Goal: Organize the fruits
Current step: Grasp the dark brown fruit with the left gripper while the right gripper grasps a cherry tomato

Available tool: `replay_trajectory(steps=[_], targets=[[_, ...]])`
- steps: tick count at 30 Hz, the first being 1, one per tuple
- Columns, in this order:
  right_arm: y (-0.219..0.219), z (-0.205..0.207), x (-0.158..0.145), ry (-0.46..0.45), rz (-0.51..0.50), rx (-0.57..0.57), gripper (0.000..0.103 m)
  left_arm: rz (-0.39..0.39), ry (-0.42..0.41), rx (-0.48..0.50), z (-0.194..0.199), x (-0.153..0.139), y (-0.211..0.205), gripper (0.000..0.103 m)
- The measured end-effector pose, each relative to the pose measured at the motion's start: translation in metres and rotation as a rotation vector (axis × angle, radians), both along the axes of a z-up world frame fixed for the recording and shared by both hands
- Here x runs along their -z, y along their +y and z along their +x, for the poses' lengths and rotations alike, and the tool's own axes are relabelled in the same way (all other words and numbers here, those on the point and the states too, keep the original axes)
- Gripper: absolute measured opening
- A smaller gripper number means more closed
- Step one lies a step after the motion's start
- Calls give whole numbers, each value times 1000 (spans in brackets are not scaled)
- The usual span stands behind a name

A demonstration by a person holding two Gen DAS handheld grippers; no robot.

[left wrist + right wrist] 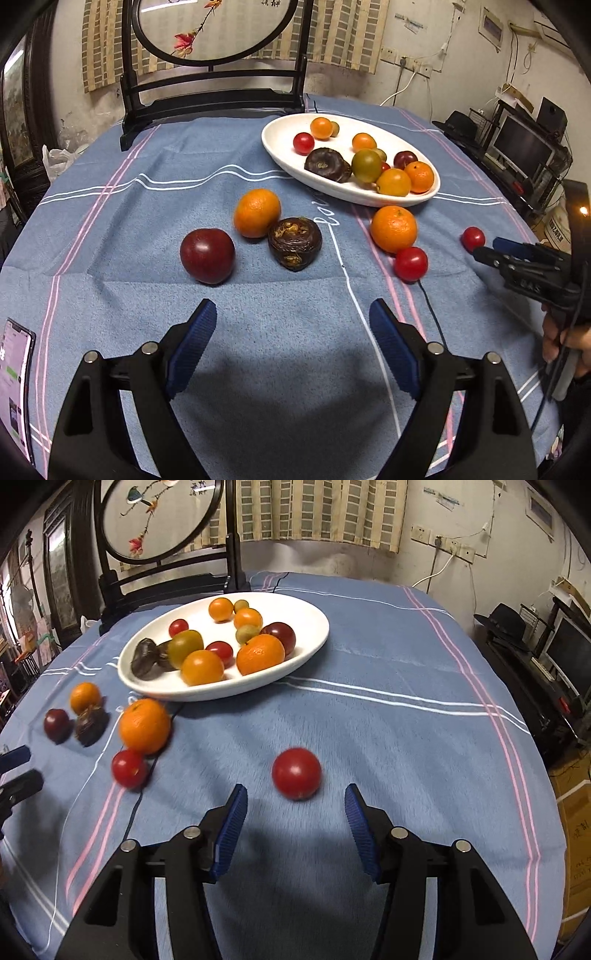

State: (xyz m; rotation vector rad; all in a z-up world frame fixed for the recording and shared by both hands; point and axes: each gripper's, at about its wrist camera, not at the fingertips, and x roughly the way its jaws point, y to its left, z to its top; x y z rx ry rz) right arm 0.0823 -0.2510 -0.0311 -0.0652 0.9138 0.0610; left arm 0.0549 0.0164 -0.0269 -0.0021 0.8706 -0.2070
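A white oval dish (280,147) (314,635) holds several oranges, tomatoes and dark fruits. Loose on the blue cloth lie a dark red plum (207,255) (56,720), an orange (257,212) (85,697), a dark brown fruit (294,243) (91,725), a second orange (393,229) (144,725) and a red tomato (410,263) (129,768). Another red tomato (296,773) (473,238) sits just ahead of my open right gripper (295,805) (491,251). My left gripper (293,325) is open and empty, short of the plum and the brown fruit.
A dark wooden stand with a round embroidered screen (210,92) (162,520) stands at the table's back. A phone (14,384) lies at the left edge. A thin black cable (432,314) runs across the cloth. A desk with a monitor (521,147) stands at right.
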Motion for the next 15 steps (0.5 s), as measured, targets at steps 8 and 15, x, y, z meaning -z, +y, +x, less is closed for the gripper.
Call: replay_trajectory(steps=[8, 15], targets=[[1, 20, 8, 25, 10, 30, 29, 9, 9, -8, 6, 1, 1, 83], [7, -14, -15, -26, 87, -42, 29, 3, 39, -20, 28, 7, -5, 82]])
